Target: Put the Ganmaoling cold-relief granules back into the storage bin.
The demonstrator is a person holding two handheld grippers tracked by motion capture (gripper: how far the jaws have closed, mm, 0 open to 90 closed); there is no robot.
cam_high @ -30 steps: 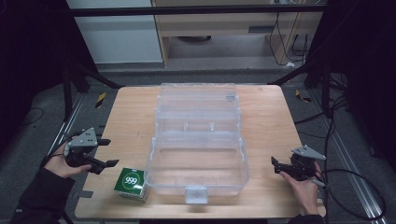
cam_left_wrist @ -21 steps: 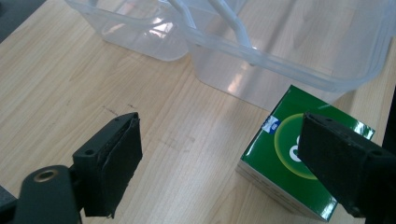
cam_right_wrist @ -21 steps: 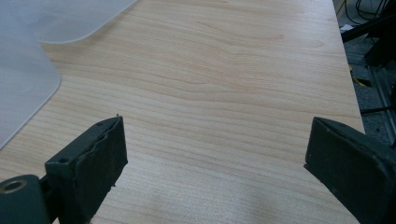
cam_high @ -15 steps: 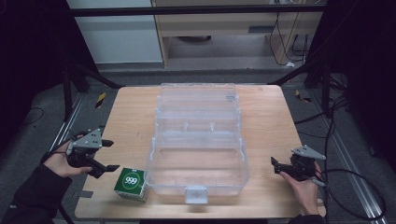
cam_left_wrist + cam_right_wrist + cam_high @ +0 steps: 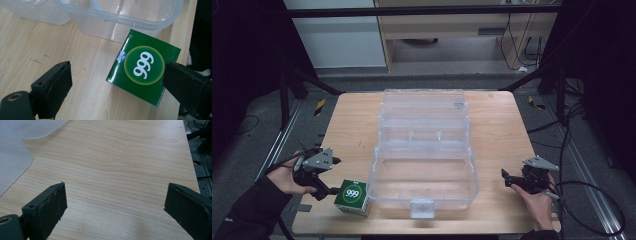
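A small green box marked 999 (image 5: 353,196) (image 5: 144,65) lies on the wooden table (image 5: 352,130) near its front left, just beside the front corner of a clear plastic organiser case (image 5: 424,172) that lies opened out. My left gripper (image 5: 331,176) (image 5: 117,82) is open just left of the box, its jaws spread wide; one jaw overlaps the box's edge in the left gripper view. My right gripper (image 5: 508,179) (image 5: 115,202) is open over bare wood to the right of the case, nothing between its jaws.
The case's lid half (image 5: 424,107) extends toward the table's back edge. Black frame bars and cables (image 5: 572,130) stand around the table. A corner of the clear case (image 5: 15,157) shows at the left of the right gripper view.
My left gripper has moved right and forward, closer to the green box. The right gripper has stayed in place.
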